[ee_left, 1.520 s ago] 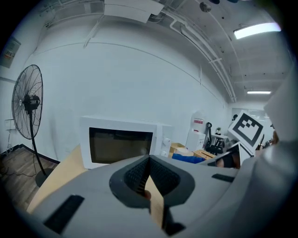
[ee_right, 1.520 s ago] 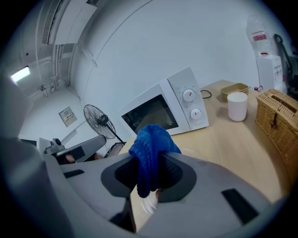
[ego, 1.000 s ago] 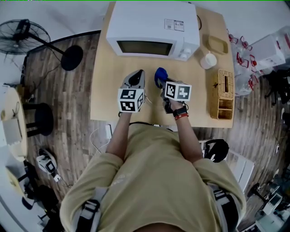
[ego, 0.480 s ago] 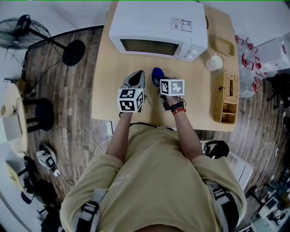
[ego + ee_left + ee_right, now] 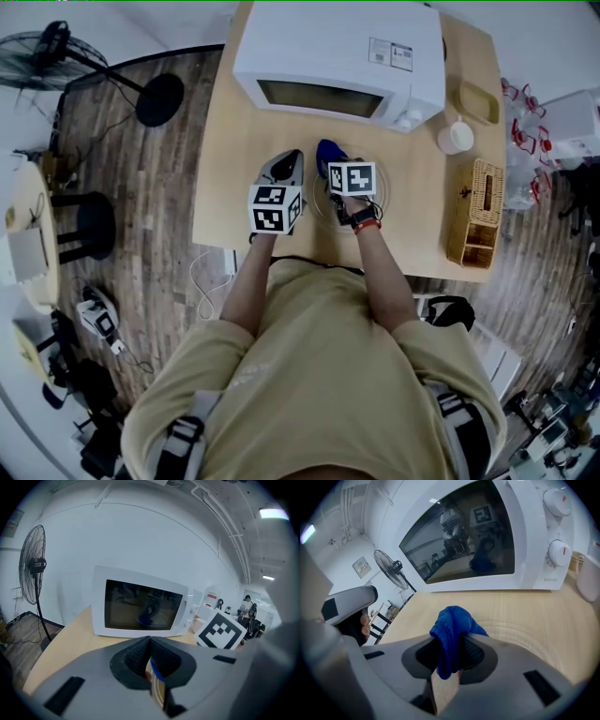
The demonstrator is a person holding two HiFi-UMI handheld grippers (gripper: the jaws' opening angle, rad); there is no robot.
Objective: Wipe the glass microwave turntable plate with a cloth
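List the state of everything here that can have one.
microwave: door shut.
plate: flat on the table, outside the microwave.
cloth: bunched, pinched in the right hand-held gripper.
left hand-held gripper: jaws together, empty as far as I can see.
mug: upright.

Glass plate [image 5: 525, 637]: mostly covered by the right gripper [image 5: 449, 651] in the head view; its near part was hidden behind that gripper's body in the right gripper view.
Cloth [image 5: 452, 630]: lower end was lost between the jaws.
Microwave [image 5: 337, 56]: far edge was cut off by the head view's top; label print was too small to read.
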